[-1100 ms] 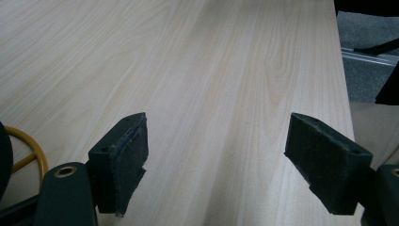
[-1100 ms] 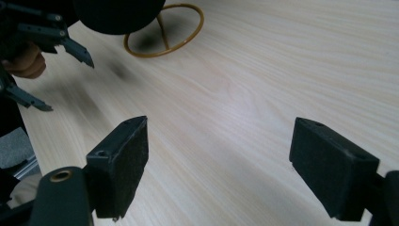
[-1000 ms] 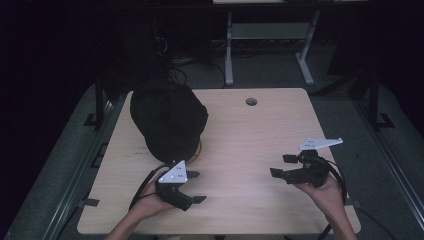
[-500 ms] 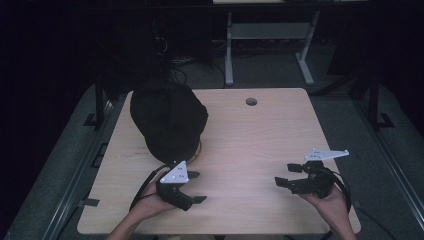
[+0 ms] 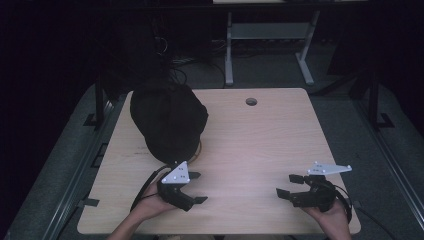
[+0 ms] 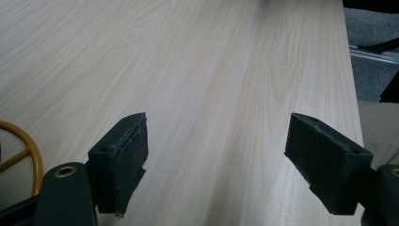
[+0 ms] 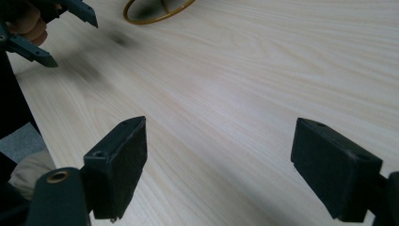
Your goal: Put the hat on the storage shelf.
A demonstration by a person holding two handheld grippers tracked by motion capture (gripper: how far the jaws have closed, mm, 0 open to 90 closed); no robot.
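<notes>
Gold ring (image 6: 21, 155) cut off at 9 o'clock, mostly hidden under person's head (image 5: 169, 119) from above.

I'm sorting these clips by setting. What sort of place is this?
Probably a lab or workshop: a bare wooden desk with a cable hole, a metal-framed bench behind it, and grey carpet in a darkened room.

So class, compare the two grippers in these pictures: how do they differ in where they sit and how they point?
The left gripper sits close to the black cap and points right; the right gripper sits far from the cap, near the table's right edge, and points left. The left's grey plate stands tilted up; the right's lies flatter. Both are open, hand-held and empty.
</notes>
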